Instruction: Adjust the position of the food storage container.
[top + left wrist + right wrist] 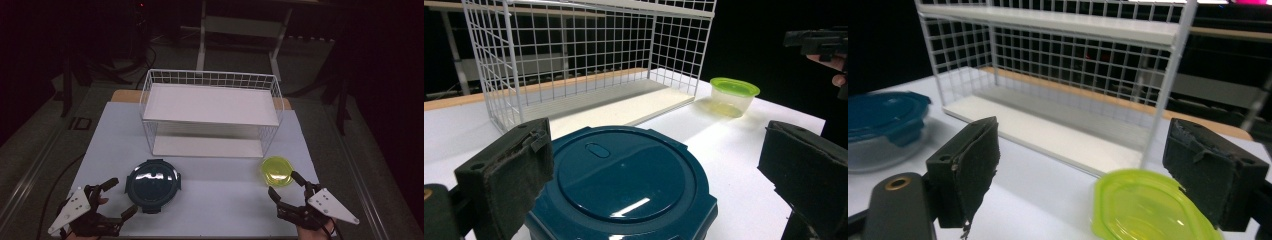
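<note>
A round dark teal lidded container (pixel 152 184) sits on the white table, front left. My left gripper (pixel 121 196) stands open just left of it and does not touch it. In the left gripper view the teal lid (pixel 624 175) lies low between the wide black jaws of the left gripper (pixel 659 145). A small yellow-green lidded tub (pixel 276 171) rests front right. My right gripper (pixel 284 184) is open right behind it. In the right gripper view the green lid (pixel 1143 210) lies between the open jaws of the right gripper (pixel 1088 155), with nothing gripped.
A white wire rack (pixel 210 112) with two white shelves stands across the middle of the table (pixel 225 200), its open side toward me. The rack (pixel 1048 30) rises close ahead in the right gripper view. The surroundings are dark, with table legs and cables on the floor.
</note>
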A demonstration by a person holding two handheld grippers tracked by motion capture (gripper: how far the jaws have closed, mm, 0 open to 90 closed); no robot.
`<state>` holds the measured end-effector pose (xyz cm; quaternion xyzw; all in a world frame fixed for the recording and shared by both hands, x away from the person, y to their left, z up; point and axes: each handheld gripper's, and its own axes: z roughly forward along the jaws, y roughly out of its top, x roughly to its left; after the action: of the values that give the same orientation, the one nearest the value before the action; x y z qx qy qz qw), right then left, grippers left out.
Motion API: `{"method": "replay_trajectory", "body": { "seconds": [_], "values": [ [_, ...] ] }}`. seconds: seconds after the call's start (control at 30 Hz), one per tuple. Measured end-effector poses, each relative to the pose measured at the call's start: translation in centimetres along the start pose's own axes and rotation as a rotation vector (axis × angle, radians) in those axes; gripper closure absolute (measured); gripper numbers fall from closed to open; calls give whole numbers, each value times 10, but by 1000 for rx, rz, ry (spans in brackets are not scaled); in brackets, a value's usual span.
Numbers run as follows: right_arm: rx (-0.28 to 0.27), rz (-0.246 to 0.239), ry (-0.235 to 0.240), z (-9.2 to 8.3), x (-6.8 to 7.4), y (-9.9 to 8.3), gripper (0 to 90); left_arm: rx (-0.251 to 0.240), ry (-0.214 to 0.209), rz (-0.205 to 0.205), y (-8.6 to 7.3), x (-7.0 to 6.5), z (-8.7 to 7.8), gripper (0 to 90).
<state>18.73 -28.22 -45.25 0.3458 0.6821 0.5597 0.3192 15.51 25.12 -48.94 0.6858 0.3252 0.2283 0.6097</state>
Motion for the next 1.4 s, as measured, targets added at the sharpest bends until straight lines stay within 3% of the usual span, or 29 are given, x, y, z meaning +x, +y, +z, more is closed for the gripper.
{"method": "replay_trajectory", "body": {
  "seconds": [0.37,0.53,0.6,0.63,0.8,0.87,1.03,1.2,1.23,1.4],
  "values": [
    [11,0,-16,1,0,1,146,-18,13,-12,2,1,-3,9],
    [19,4,-19,1,0,0,146,-25,14,-16,12,3,-7,9],
    [20,7,-21,1,0,0,146,-13,31,-5,21,3,-9,9],
    [23,10,-21,2,0,0,146,0,9,-12,31,6,-11,9],
    [25,11,-23,2,0,0,146,29,17,7,44,14,-15,9],
    [24,10,-24,1,1,0,145,38,-4,-1,48,21,-17,9],
    [34,11,-19,3,1,0,145,77,14,12,57,34,-21,11],
    [33,11,-18,2,2,1,145,101,7,31,61,39,-24,144],
    [33,14,-16,2,2,1,145,137,1,26,60,43,-22,186],
    [36,17,-14,3,2,0,145,198,-2,8,54,52,-18,336]
  ]
}}
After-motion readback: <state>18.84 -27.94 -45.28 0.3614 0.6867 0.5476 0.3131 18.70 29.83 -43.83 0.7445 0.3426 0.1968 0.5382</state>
